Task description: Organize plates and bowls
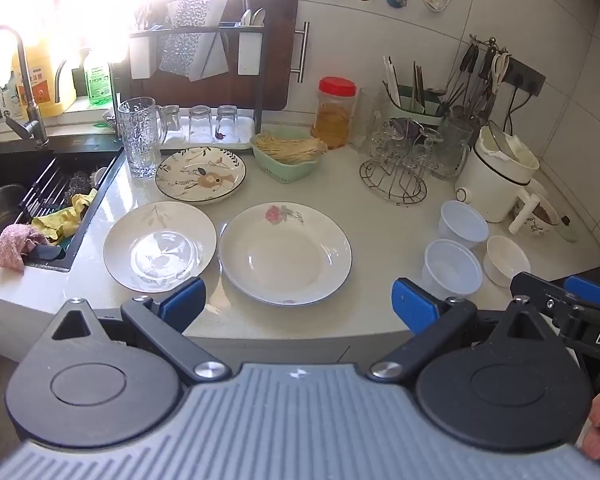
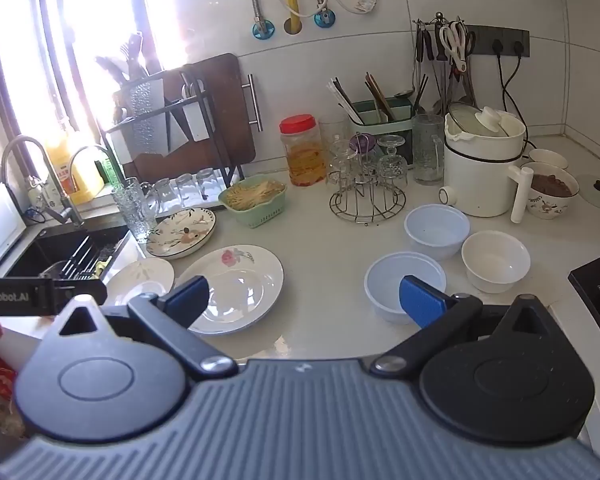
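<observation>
Both tools hover over the near edge of the desk, jaws spread wide and empty.

Left tool [image 1: 298, 304] points down at the rose plate [image 1: 285, 253], which lies flat on the desk [image 1: 380, 232]; its blue pads grip nothing. Right tool [image 2: 304, 300] sits above the desk edge between the rose plate and the near plastic bowl [image 2: 384, 280]; one pad overlaps that bowl's rim in view, and contact cannot be confirmed. Leaf plate [image 1: 160, 246] lies just left of the rose plate, beside the sink [image 1: 40, 184]. Deer plate [image 1: 200, 175] lies behind both. Second plastic bowl [image 2: 437, 231] and white bowl [image 2: 495, 261] stand near the first, in front of the white pot [image 2: 482, 168]. All plates and bowls are separate, none stacked.
</observation>
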`<state>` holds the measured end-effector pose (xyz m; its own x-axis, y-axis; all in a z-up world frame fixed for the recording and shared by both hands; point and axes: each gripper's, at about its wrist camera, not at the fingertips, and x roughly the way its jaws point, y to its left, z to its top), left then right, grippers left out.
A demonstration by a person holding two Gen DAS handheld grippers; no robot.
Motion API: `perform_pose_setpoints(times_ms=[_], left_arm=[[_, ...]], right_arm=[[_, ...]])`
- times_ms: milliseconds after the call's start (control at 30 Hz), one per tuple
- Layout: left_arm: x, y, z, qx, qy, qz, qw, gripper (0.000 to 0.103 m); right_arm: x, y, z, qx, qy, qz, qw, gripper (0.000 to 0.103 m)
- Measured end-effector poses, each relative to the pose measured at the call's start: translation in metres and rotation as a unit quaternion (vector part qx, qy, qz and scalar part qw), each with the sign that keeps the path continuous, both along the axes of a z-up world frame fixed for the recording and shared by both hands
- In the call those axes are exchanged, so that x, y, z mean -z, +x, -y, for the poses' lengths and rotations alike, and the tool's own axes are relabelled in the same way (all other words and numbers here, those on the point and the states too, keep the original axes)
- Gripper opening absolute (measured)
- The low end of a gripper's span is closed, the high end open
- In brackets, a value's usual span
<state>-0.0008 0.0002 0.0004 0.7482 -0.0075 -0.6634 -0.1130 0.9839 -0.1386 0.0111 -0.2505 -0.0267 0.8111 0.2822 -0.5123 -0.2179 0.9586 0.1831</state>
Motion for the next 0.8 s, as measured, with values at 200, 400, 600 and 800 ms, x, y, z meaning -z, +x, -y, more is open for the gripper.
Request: perform_pose_setpoints(times_ms=[200, 400, 600, 800], left_arm=[[-0.003, -0.001, -0.006, 0.0, -0.001, -0.001, 1.0, 0.101], [-0.007, -0.006, 0.0, -0.007, 0.011, 0.001, 0.9999, 0.101], [-0.008, -0.007, 0.0, -0.003, 0.003, -0.002, 1.0, 0.101], [-0.008, -0.009, 0.004, 0.009, 0.006, -0.001, 0.9999, 0.101]], right_arm=[[0.0, -0.004, -0.002, -0.004, -0.004, -0.004, 1.0, 0.103], [-0.012, 0.001, -0.01, -0.01, -0.007, 0.001, 1.0, 0.103], [-0.006, -0.008, -0.002, -0.009, -0.002, 0.011, 1.0, 0.103], [-0.006, -0.014, -0.001, -0.004, 0.001, 0.011, 1.0, 0.103]])
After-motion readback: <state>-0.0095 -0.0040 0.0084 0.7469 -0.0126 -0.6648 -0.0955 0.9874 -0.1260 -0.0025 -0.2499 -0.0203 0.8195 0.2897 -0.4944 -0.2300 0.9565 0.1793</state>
